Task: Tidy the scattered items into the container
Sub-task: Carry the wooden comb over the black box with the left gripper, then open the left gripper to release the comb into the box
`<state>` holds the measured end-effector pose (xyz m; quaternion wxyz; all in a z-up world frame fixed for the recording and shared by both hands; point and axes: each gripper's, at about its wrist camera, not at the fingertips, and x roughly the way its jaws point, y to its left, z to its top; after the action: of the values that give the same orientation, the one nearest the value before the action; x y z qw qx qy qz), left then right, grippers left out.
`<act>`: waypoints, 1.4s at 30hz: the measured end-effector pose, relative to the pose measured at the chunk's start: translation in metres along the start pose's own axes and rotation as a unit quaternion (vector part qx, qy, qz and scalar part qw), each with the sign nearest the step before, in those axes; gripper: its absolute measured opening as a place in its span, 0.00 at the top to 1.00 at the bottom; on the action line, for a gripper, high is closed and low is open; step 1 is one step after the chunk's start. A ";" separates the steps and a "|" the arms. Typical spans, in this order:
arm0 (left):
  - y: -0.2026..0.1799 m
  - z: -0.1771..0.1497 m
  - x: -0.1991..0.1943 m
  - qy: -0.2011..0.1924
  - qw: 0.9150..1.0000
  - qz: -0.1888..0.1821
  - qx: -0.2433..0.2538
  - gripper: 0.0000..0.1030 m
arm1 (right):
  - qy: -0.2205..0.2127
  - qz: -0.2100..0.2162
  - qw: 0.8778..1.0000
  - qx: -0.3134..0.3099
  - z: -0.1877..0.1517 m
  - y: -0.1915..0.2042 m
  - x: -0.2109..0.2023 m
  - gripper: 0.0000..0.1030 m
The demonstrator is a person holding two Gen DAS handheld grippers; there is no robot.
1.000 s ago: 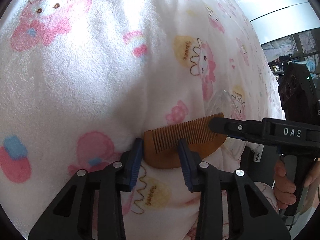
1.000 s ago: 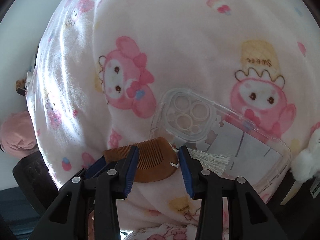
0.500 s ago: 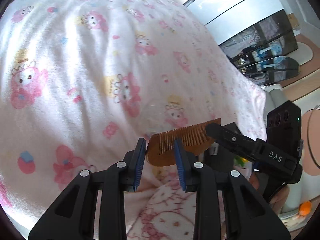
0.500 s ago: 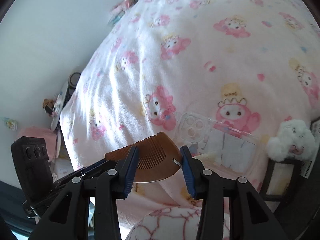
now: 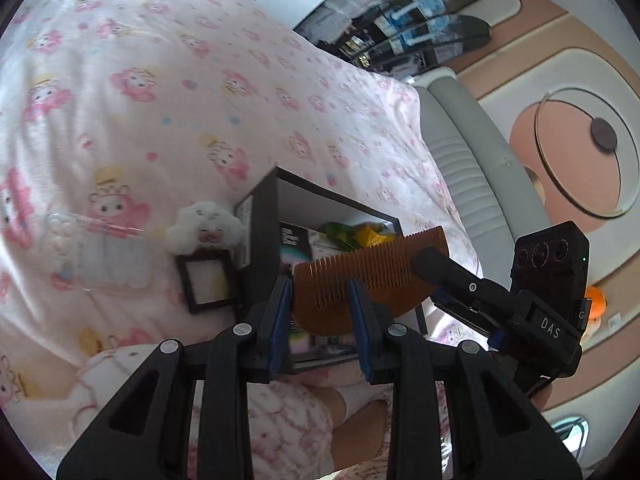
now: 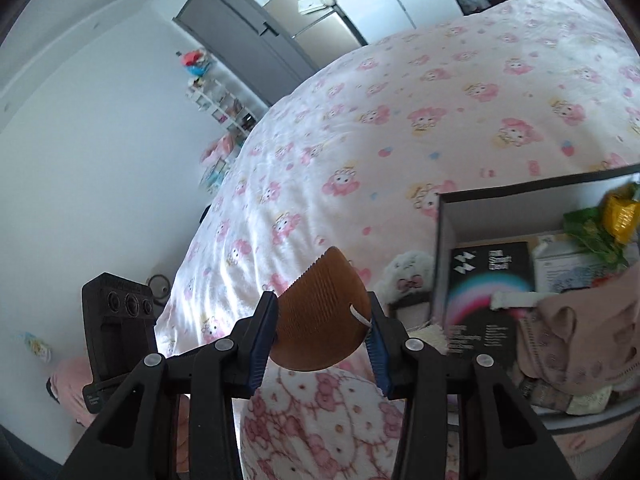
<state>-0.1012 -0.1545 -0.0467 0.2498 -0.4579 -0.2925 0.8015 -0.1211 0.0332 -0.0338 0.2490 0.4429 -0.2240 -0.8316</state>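
Above the black open cardboard box (image 5: 264, 216), both grippers (image 5: 320, 300) (image 6: 322, 334) clamp the stiff, light brown wooden comb (image 5: 360, 280) at nine and three o'clock.

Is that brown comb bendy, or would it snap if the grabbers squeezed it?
Probably stiff: the wooden comb stays straight while the left gripper and right gripper each hold an end in the air. Its thin teeth look like the breakable part. It seems light, and its smooth face might slide.

Bright diffuse daylight; bedspread (image 6: 460, 112) nearly washed out. Strong fisheye bending, dark corners. Slight motion blur throughout.
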 end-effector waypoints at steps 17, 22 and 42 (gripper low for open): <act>-0.114 -0.021 0.185 0.121 0.986 0.055 0.105 0.69 | 0.000 -0.098 0.991 0.091 0.001 -0.176 -0.066 0.62; -0.098 -0.037 0.212 0.162 0.965 0.151 0.140 0.69 | 0.017 -0.130 0.981 0.142 -0.015 -0.203 -0.055 0.62; -0.066 -0.052 0.213 0.175 0.974 0.107 0.099 0.72 | 0.015 -0.220 0.970 0.107 -0.021 -0.198 -0.042 0.62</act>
<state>-0.1435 0.0473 -0.1470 0.2541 -0.5925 -0.1133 0.7560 -0.1256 0.2090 -0.1354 0.0147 0.5175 -0.2054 -0.8306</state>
